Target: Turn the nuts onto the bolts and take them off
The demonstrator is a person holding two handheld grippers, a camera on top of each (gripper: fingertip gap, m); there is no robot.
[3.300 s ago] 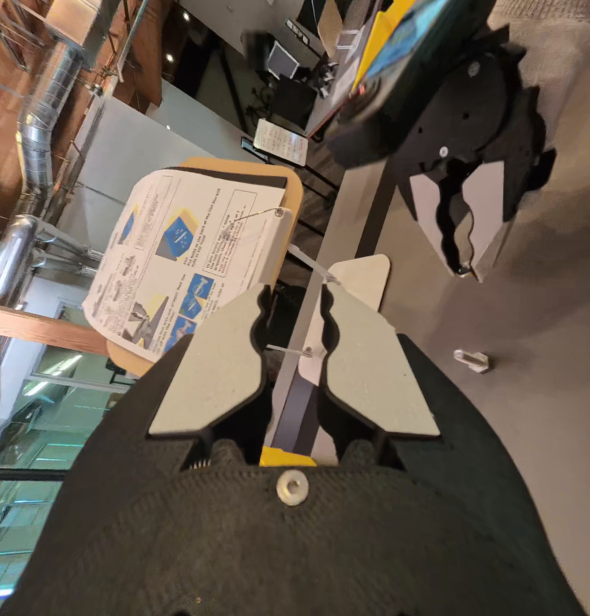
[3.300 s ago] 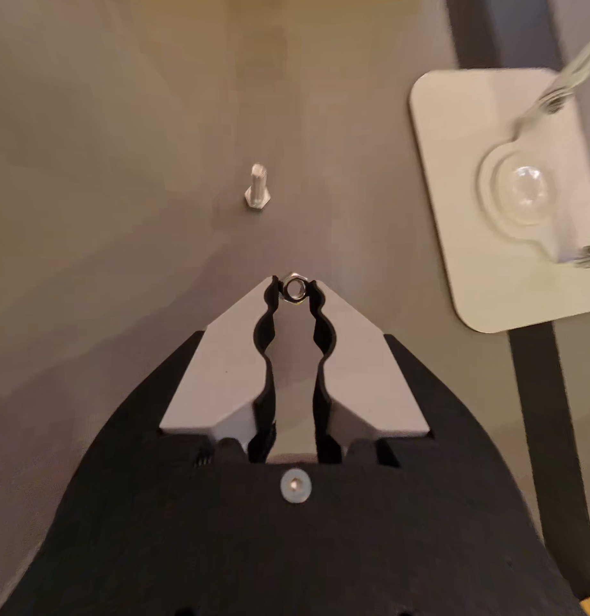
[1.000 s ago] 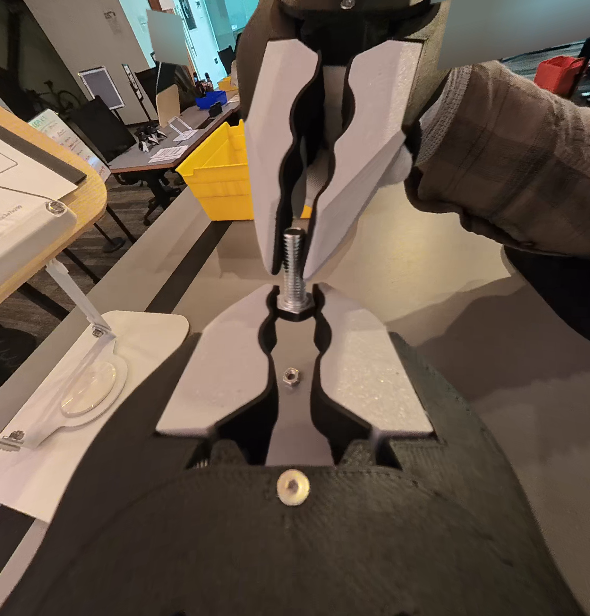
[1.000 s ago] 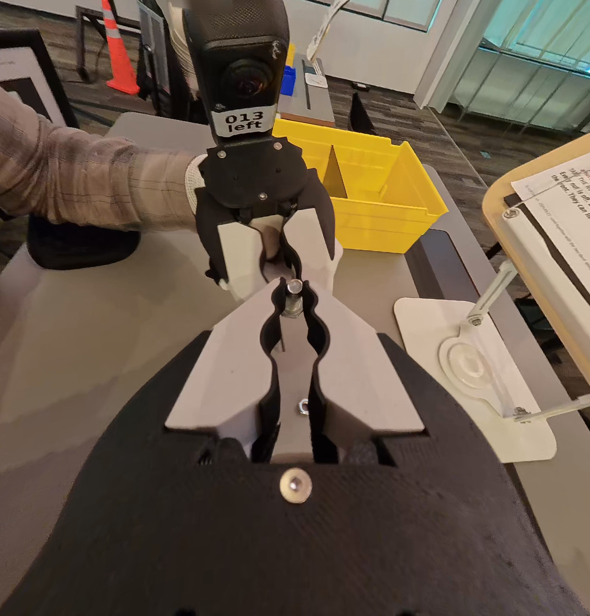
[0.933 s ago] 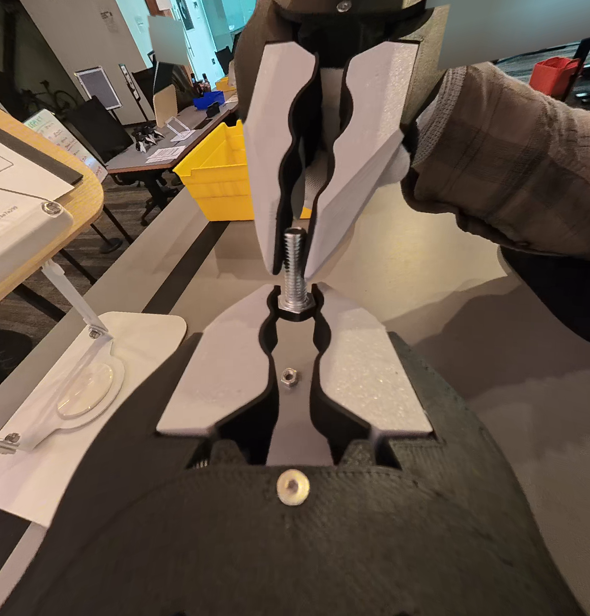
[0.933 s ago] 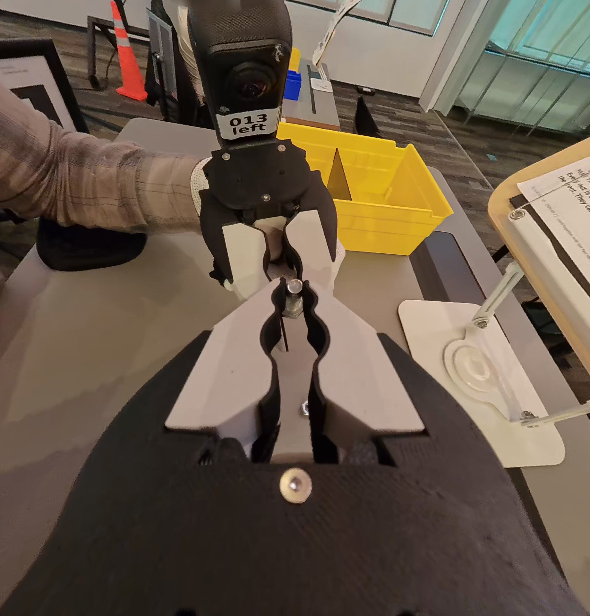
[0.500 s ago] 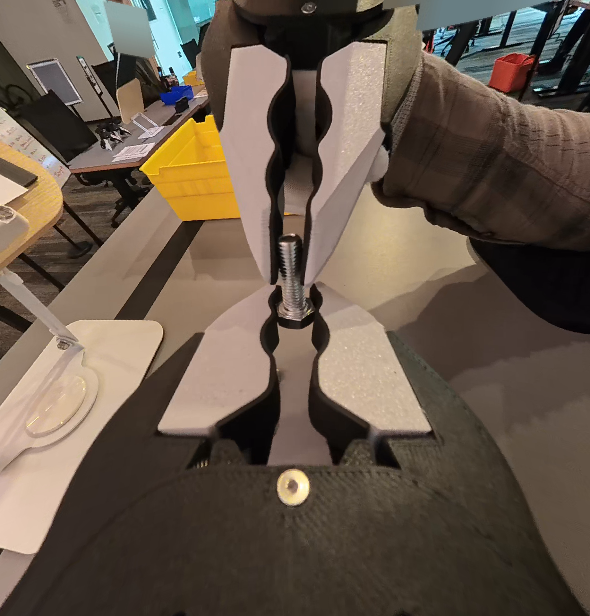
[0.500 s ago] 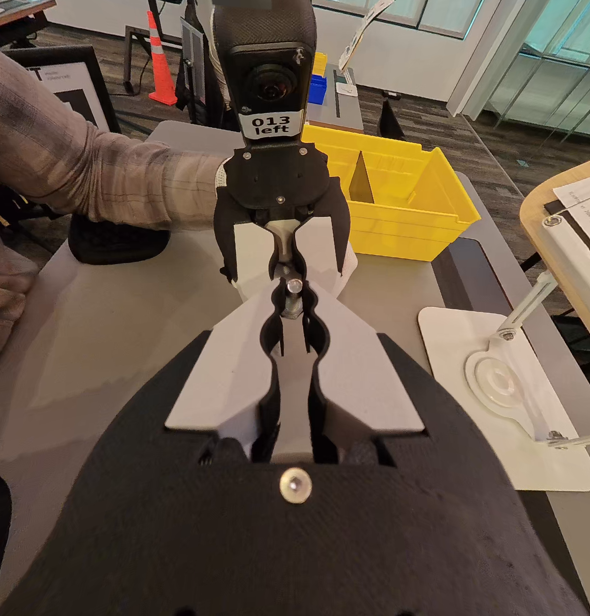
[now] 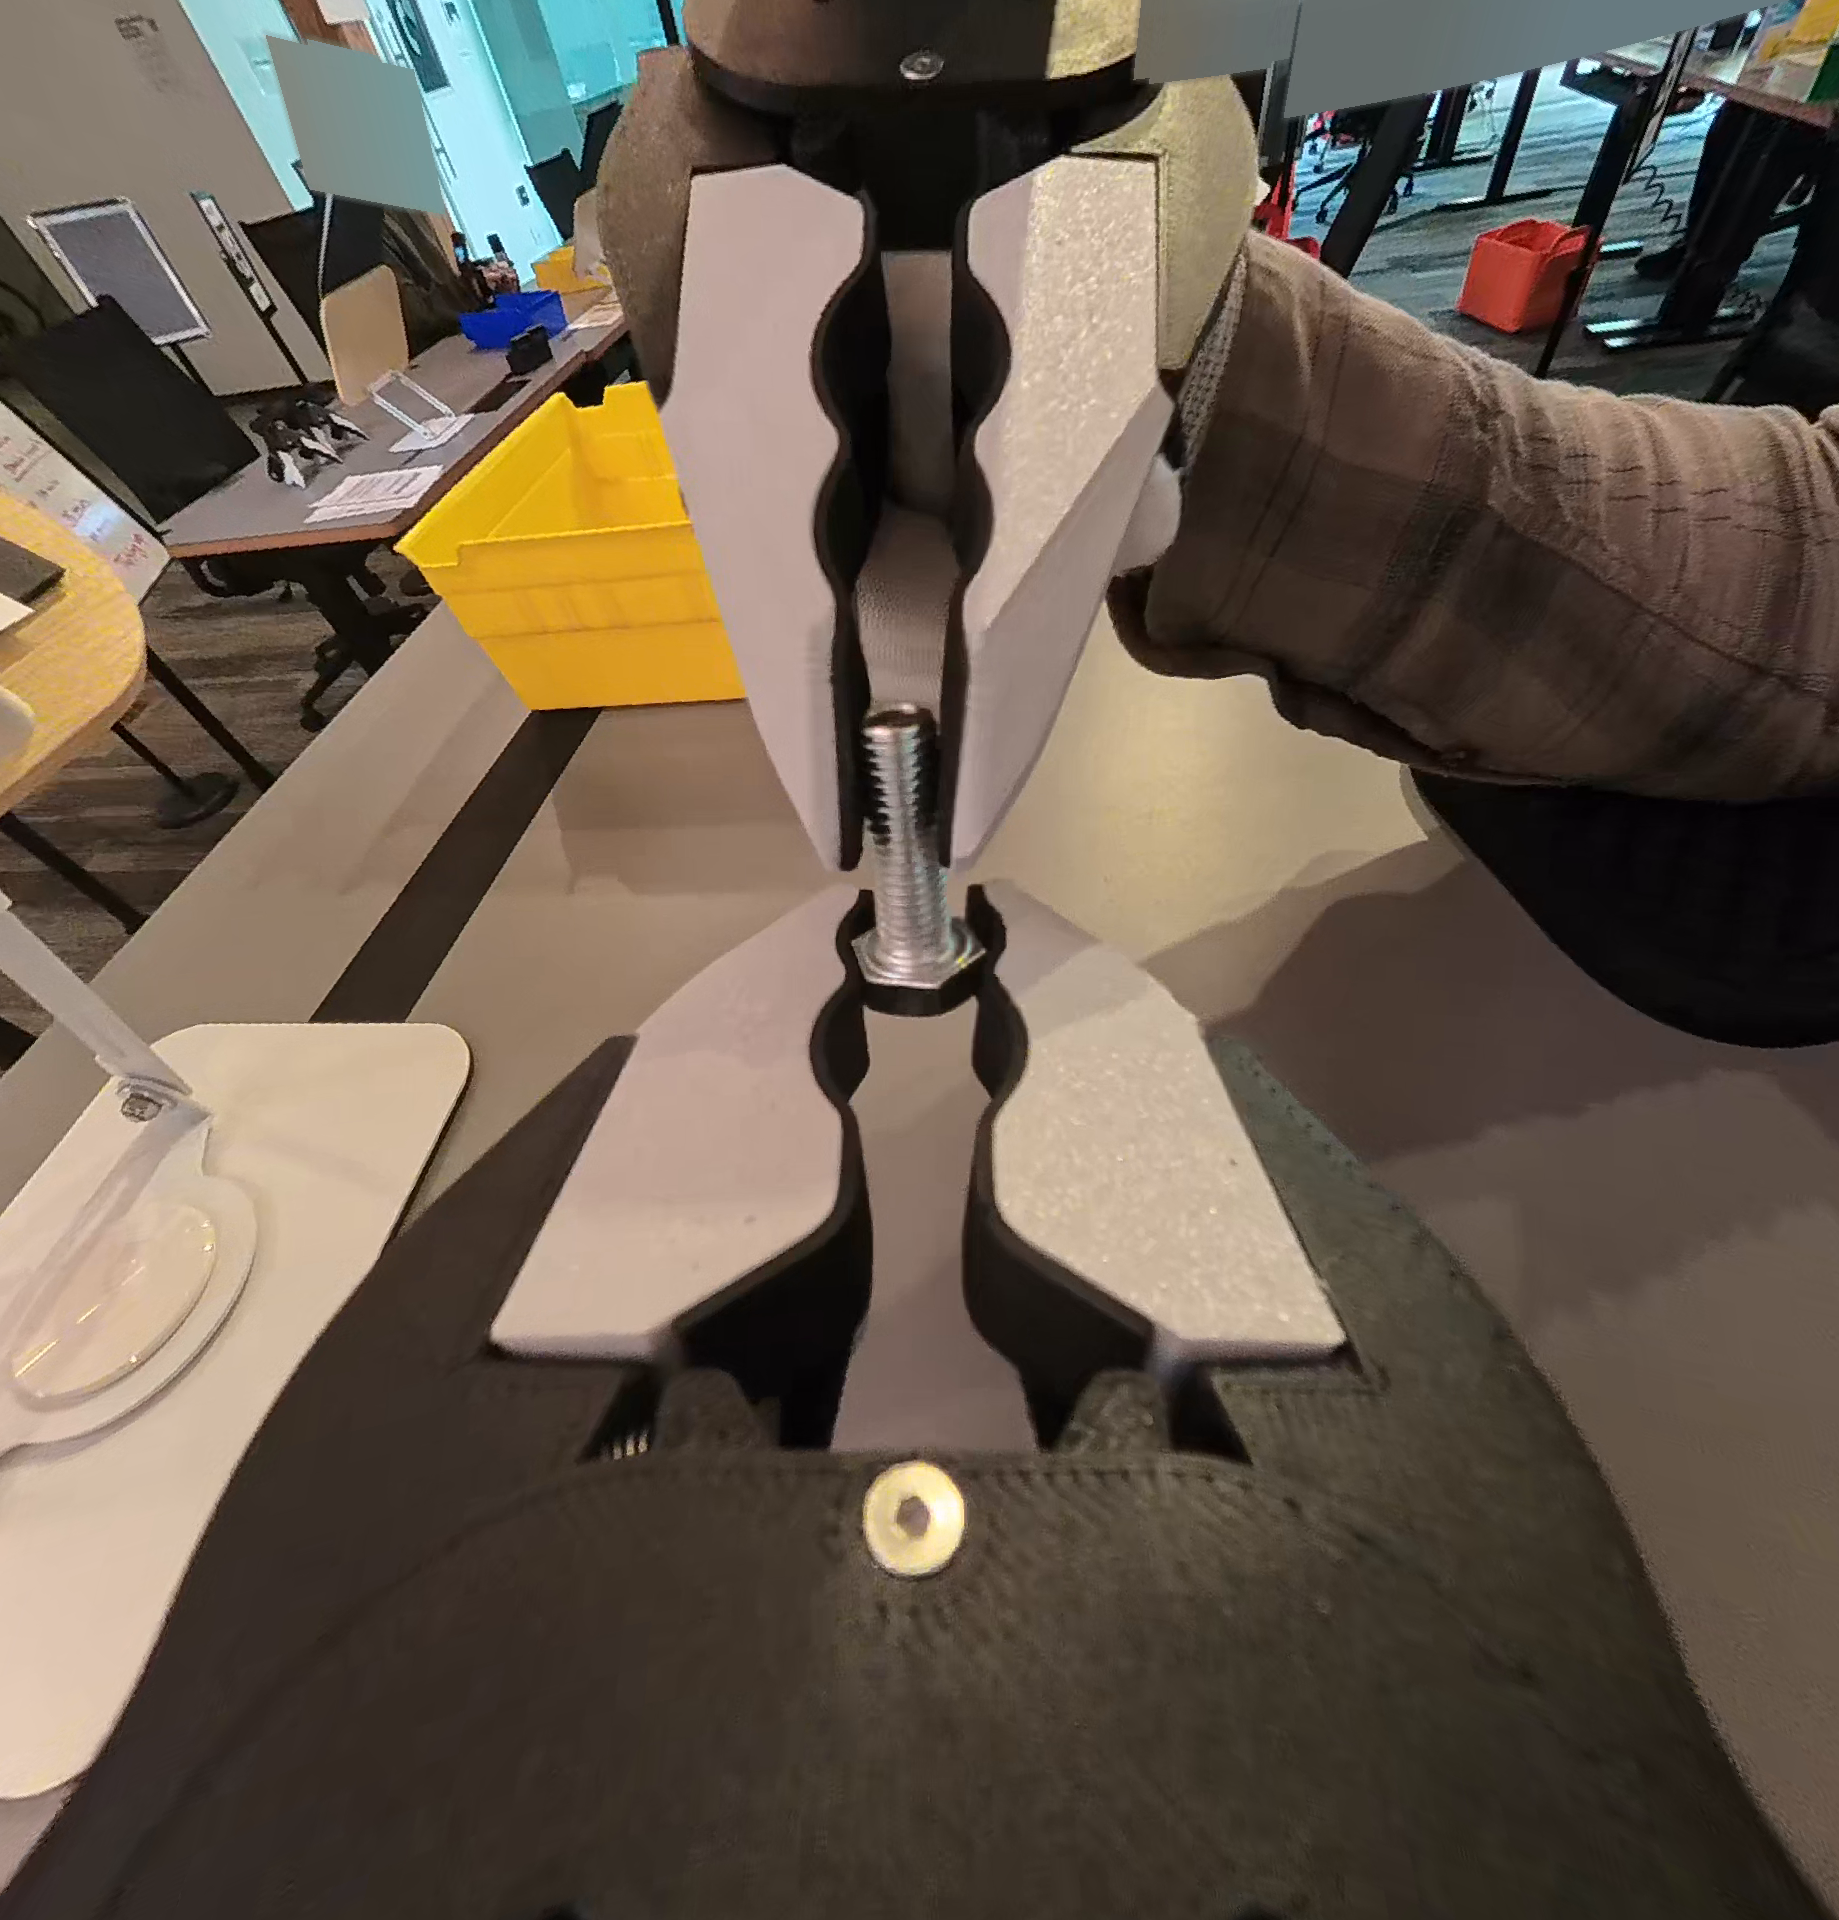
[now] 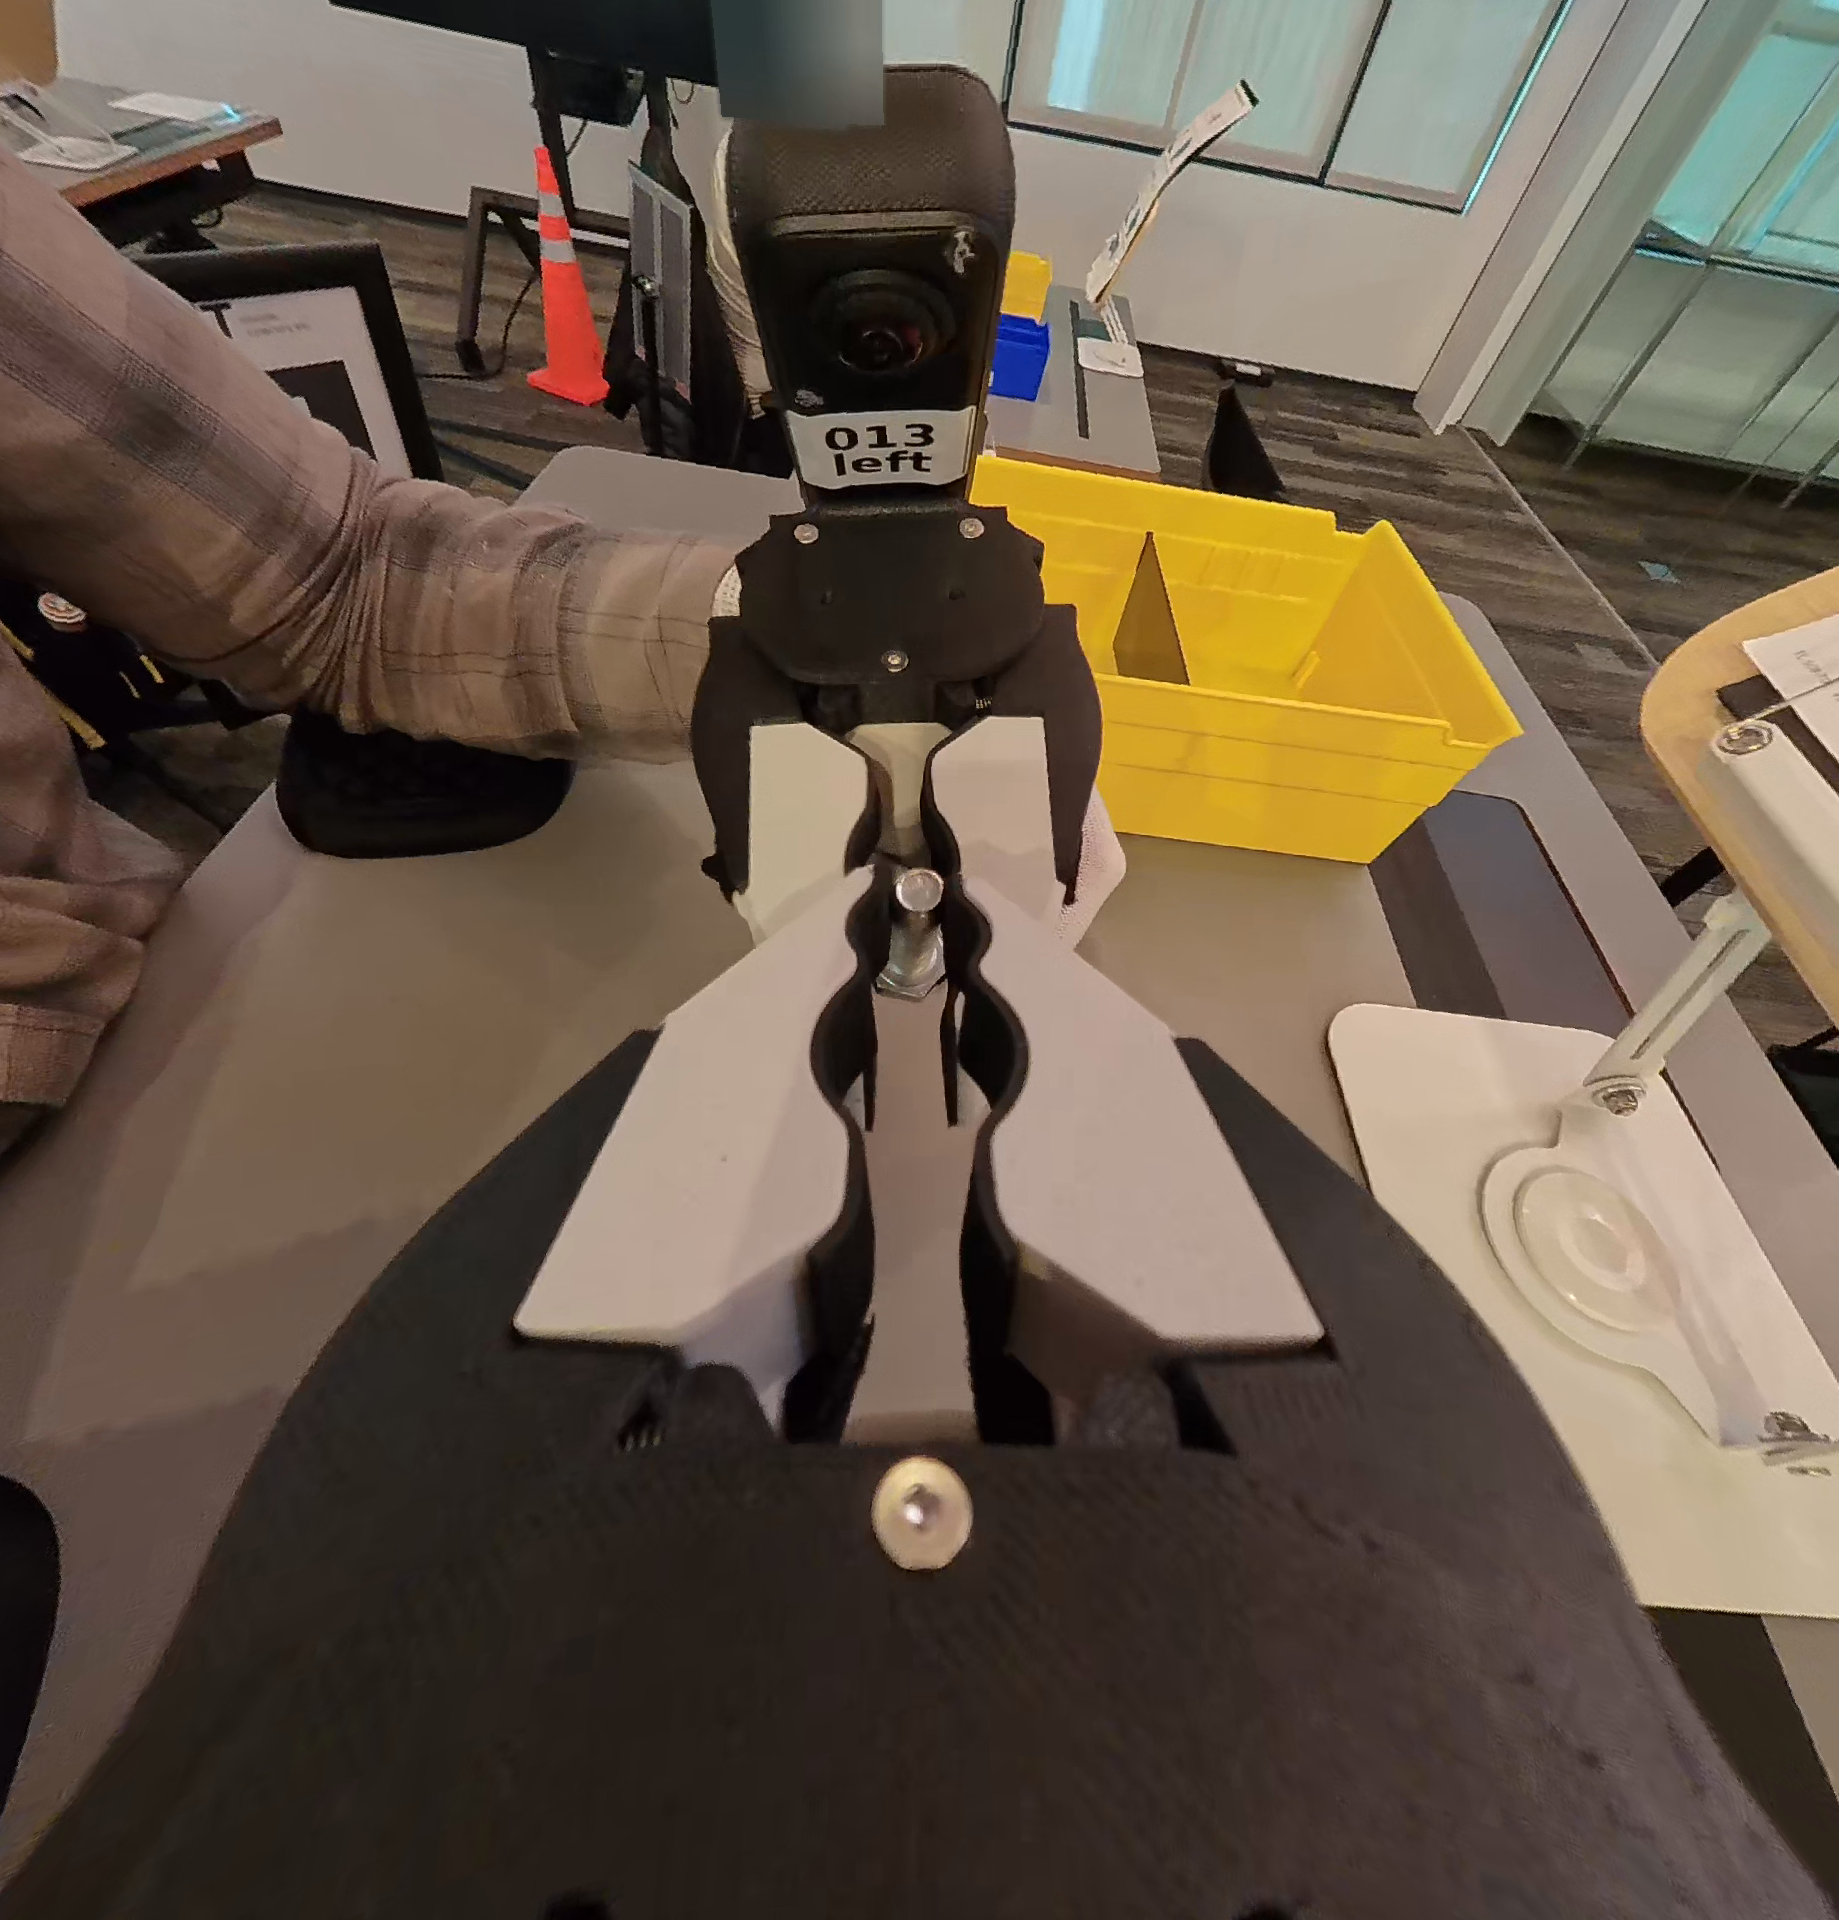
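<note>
A silver bolt [image 9: 899, 831] stands upright over the grey table [image 9: 1517, 1195], hex head down. My left gripper [image 9: 915, 935] is shut on the hex head. My right gripper [image 9: 899, 852] reaches in from opposite and above, its fingers closed against the threaded shaft. In the right wrist view, the bolt [image 10: 915, 894] shows tip-on between the tips of my right gripper [image 10: 915, 920], with the hex head below it. The left gripper's fingers [image 10: 801, 821] face me just behind. No nut is in view.
A yellow divided bin [image 10: 1258, 748] stands at the table's far side. A white stand base [image 10: 1466, 1143] with a clear arm holds a clipboard [image 10: 1808, 665] to the right. A person's plaid sleeve [image 9: 1466, 582] and a black pad [image 10: 416, 790] lie at the other side. Left tips to right tips: about 5 centimeters.
3.3 s ago my right gripper held a nut, the bolt lay on the table and my left was empty. A nut on the table one second ago is now out of sight.
</note>
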